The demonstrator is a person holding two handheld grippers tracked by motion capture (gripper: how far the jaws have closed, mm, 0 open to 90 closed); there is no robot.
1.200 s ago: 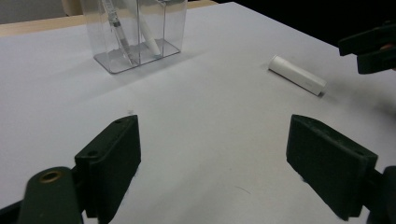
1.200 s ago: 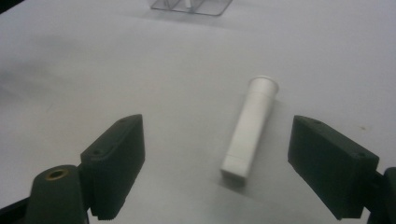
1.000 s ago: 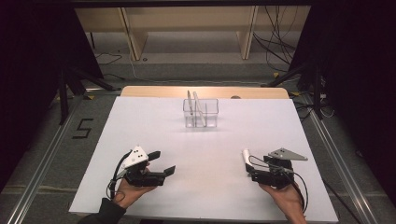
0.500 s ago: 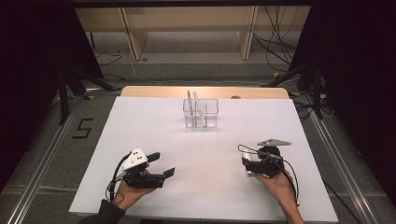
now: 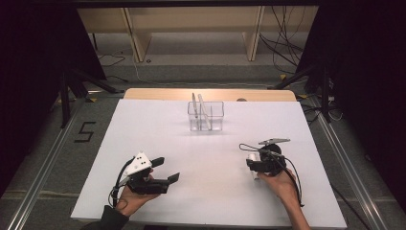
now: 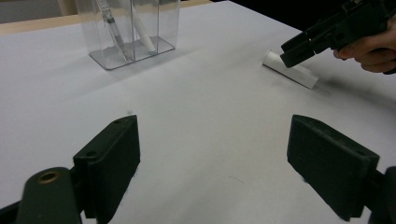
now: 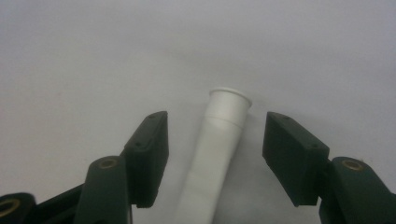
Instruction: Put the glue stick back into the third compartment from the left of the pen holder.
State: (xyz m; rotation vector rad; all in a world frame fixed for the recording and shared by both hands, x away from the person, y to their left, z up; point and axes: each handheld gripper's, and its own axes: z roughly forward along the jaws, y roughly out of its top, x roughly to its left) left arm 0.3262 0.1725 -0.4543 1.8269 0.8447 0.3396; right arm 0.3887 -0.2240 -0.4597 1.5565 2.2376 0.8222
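A white tube lies flat on the white table, flared end pointing away from me. My right gripper is open and straddles it, one jaw on each side, not touching. In the high view the right gripper tilts down over the tube at the right front. My left gripper rests open at the left front with nothing between its jaws. In the left gripper view, the left gripper faces the tube and the right gripper farther off.
A clear two-compartment holder stands at the back middle of the table with a couple of thin white sticks leaning in it; it appears again in the left gripper view. A wooden strip borders the far edge.
My right gripper moved left and forward and tipped down, so its open jaws now straddle the white tube. The left gripper stayed where it was.
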